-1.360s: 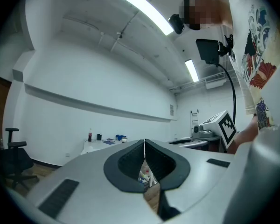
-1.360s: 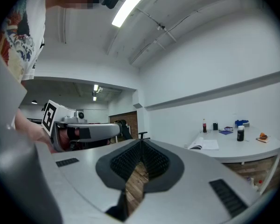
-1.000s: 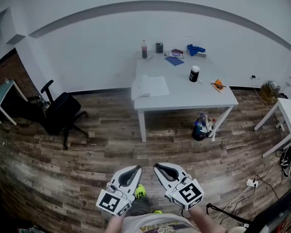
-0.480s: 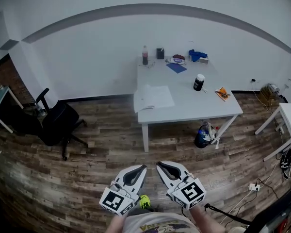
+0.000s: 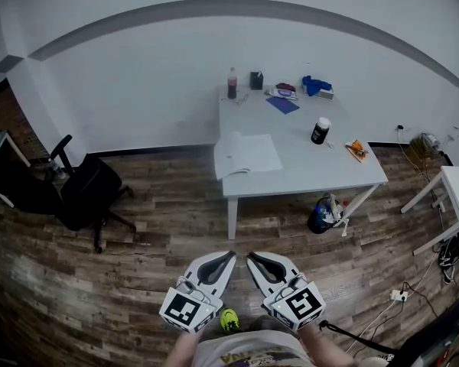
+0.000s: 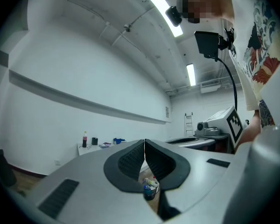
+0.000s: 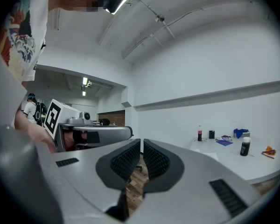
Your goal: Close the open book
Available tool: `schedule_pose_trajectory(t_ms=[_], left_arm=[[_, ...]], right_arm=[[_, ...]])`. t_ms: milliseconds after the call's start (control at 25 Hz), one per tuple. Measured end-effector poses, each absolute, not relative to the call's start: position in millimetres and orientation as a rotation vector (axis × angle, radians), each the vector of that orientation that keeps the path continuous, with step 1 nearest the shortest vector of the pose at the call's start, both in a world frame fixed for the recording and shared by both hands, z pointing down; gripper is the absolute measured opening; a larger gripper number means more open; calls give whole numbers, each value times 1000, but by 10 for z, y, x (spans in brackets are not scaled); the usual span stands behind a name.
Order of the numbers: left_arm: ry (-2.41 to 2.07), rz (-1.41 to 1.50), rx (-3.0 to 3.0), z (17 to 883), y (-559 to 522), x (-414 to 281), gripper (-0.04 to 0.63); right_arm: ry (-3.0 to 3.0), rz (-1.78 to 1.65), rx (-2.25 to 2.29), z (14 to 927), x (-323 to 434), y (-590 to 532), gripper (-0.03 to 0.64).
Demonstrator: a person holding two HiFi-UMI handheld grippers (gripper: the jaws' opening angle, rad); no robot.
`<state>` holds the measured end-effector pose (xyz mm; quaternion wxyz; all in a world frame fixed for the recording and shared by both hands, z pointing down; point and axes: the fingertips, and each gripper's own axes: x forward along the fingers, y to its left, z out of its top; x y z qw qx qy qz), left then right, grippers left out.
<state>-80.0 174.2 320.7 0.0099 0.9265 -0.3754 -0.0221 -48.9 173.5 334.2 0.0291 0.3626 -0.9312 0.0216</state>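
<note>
With jaws clenched on nothing, the left gripper (image 5: pixel 226 257) and right gripper (image 5: pixel 252 258) are well apart from the open book (image 5: pixel 249 155) at the desk's (image 5: pixel 321 170) front-left corner, where a careless nudge could tip it off.

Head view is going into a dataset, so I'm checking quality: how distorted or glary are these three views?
Head view: heavy fisheye, wall ledge bows into an arc; light even, open book distinct. Left gripper view: ceiling strip light glares, corners black. Right gripper view: same dark corners, table small but clear.
</note>
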Motion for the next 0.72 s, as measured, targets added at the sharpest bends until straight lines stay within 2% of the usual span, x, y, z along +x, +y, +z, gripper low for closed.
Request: schedule_pose_trajectory(t_ms=[400, 720], left_arm=[[-1184, -54, 2889, 3298, 1352, -798, 12], [-1216, -26, 2864, 3344, 705, -710, 12]], right_arm=[[-2836, 112, 1145, 3507, -409, 1327, 28], [-2866, 149, 1125, 3595, -321, 589, 28]])
